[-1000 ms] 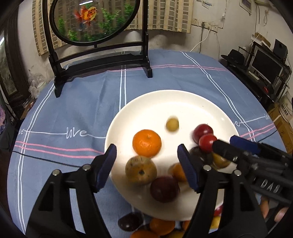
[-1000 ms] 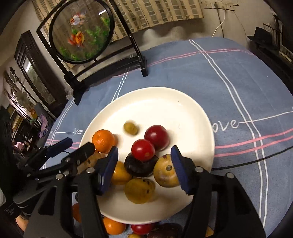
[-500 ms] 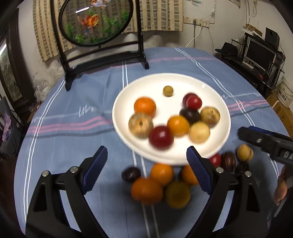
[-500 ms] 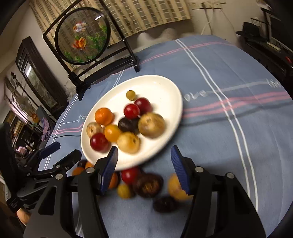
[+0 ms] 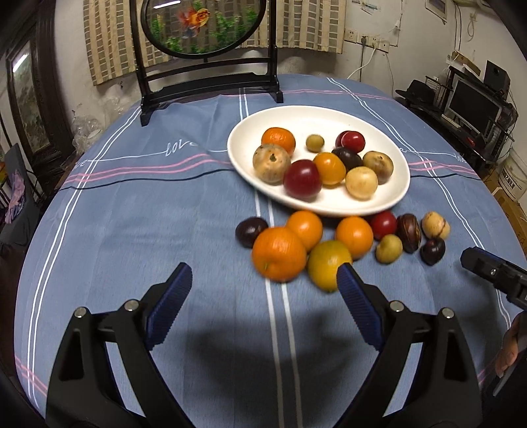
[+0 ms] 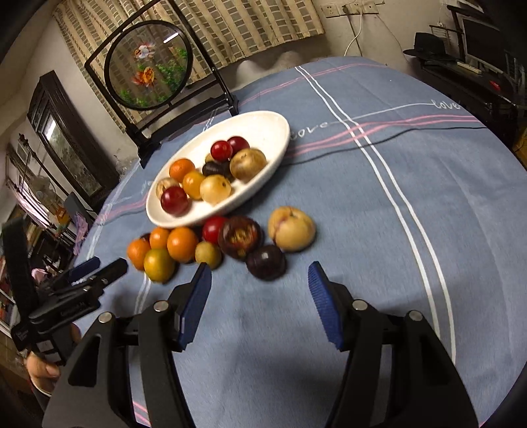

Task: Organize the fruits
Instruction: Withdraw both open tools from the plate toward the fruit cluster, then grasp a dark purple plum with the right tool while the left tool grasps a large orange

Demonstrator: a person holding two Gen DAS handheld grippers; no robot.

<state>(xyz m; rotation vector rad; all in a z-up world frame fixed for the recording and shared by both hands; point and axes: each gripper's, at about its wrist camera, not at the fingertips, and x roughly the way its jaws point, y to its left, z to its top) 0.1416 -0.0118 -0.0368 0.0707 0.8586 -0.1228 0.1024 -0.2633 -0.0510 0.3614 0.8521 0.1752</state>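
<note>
Claws (image 5: 263,289) (image 6: 260,283) gape empty — fruit pile (image 5: 329,243) beyond.

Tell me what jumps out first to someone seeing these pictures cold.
The white plate heaped with red, orange and tan fruits sits mid-table on the blue striped tablecloth. Right in front of it a loose cluster of fruits lies on the cloth, led by a big orange. Behind the plate stands a round goldfish screen in a black frame, and both the left gripper and right gripper hang open and empty near the cluster.
</note>
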